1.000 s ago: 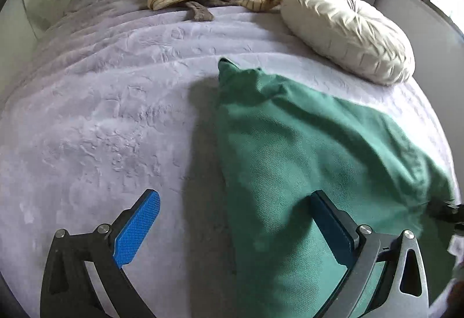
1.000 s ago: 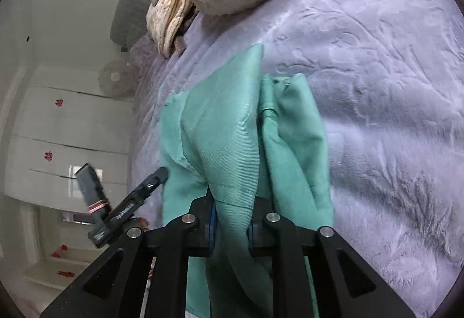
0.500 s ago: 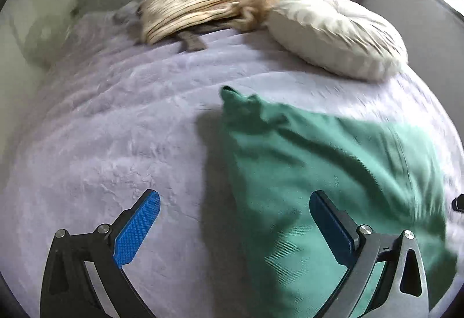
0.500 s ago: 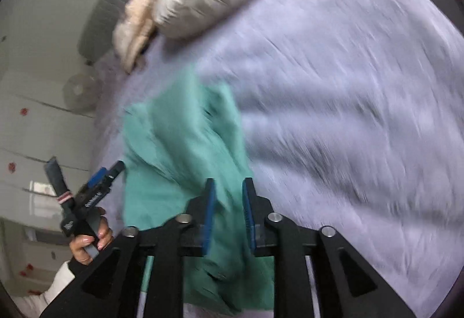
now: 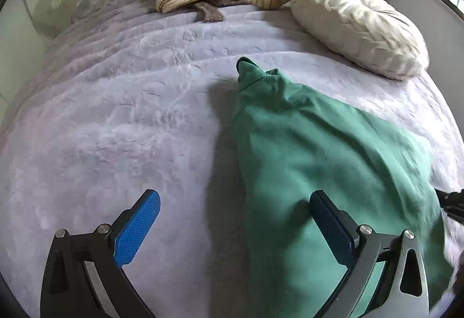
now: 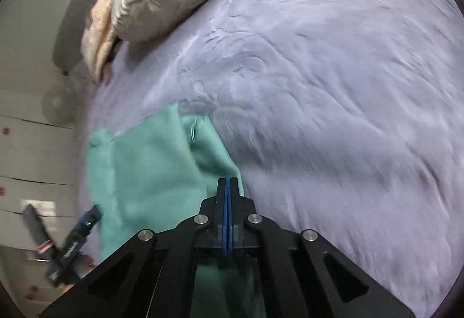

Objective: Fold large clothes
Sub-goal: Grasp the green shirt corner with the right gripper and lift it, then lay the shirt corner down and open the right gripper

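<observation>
The green garment [image 5: 319, 150] lies bunched at lower right on the bed [image 5: 116, 115] — a regrasp is judged pending. Left gripper [image 5: 229, 228] fingers are spread wide; right gripper [image 6: 228, 187] fingers are pressed together, nothing held. An edge must be pinched next.

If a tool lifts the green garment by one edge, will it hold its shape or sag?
Probably sag: the green garment lies in soft rumpled folds on the purple bedspread, so it looks floppy. Its woven cloth looks fairly thick, so perhaps somewhat heavy for a thin pinch. It seems matte, so it is unlikely to slip, though dragging may bunch it.
</observation>
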`<state>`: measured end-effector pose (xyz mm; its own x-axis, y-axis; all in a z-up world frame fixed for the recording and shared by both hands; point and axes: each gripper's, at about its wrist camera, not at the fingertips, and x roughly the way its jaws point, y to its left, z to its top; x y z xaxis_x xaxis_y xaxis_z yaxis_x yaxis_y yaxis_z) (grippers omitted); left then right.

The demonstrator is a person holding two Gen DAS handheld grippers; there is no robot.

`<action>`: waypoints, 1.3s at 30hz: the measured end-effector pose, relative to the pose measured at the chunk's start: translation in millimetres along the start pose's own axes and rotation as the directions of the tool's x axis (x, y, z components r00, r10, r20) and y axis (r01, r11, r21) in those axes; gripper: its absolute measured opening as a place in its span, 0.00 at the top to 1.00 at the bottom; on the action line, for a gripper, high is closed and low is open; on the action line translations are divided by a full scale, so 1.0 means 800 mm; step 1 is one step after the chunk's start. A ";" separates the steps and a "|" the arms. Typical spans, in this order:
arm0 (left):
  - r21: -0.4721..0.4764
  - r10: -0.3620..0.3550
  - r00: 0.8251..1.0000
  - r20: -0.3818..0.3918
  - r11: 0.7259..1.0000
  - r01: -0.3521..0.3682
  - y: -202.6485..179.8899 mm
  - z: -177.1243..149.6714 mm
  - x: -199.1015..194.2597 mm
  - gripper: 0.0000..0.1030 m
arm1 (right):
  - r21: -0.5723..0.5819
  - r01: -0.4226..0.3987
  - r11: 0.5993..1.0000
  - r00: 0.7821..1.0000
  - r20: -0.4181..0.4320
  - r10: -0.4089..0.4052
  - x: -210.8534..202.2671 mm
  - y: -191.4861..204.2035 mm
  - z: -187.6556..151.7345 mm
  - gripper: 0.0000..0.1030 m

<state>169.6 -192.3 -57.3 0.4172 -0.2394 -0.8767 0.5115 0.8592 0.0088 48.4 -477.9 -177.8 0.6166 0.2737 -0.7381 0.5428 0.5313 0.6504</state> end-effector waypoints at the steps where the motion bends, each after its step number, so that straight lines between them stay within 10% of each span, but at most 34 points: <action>1: 0.017 -0.006 1.000 0.006 1.000 0.006 0.002 -0.007 -0.009 0.00 | -0.002 -0.041 0.999 0.999 -0.021 0.041 -0.015 -0.004 -0.013 0.92; 4: 0.072 -0.043 0.999 -0.008 0.996 0.043 0.009 -0.046 -0.042 0.00 | -0.026 -0.115 0.993 0.993 -0.040 0.114 -0.067 -0.009 -0.062 0.84; 7: 0.076 -0.085 0.995 -0.044 0.993 0.088 0.014 -0.080 -0.061 0.00 | -0.023 -0.174 0.985 0.984 -0.042 0.173 -0.106 -0.016 -0.113 0.30; 10: 0.053 -0.128 0.987 -0.094 0.990 0.133 0.013 -0.112 -0.066 0.00 | -0.023 -0.225 0.974 0.972 -0.069 0.223 -0.114 -0.018 -0.146 0.30; 12: 0.046 -0.130 0.983 -0.129 0.990 0.137 0.009 -0.127 -0.059 0.00 | -0.042 -0.197 0.979 0.977 -0.091 0.193 -0.108 -0.021 -0.158 0.34; 14: 0.026 -0.137 0.979 -0.150 0.989 0.142 0.005 -0.139 -0.055 0.00 | -0.025 -0.155 0.988 0.978 -0.147 0.149 -0.083 -0.021 -0.159 0.96; 21: 0.073 -0.097 0.984 -0.149 0.991 0.109 -0.013 -0.173 -0.052 0.00 | -0.058 0.059 0.997 0.986 -0.150 -0.067 -0.077 -0.040 -0.192 0.97; 25: 0.059 -0.056 0.986 -0.160 0.996 0.067 -0.017 -0.173 -0.055 0.00 | 0.087 0.008 0.996 0.988 -0.154 0.005 -0.069 -0.078 -0.204 0.99; 39: 0.027 0.056 0.973 -0.224 0.998 -0.051 -0.019 -0.175 -0.096 0.00 | -0.015 0.101 0.995 0.979 -0.175 -0.102 -0.149 -0.032 -0.242 0.94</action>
<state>24.6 -123.6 -57.9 0.2662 -0.0833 -0.9603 0.5096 0.8578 0.0669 -149.8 -369.1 -141.3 0.4486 0.3542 -0.8205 0.5937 0.5682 0.5698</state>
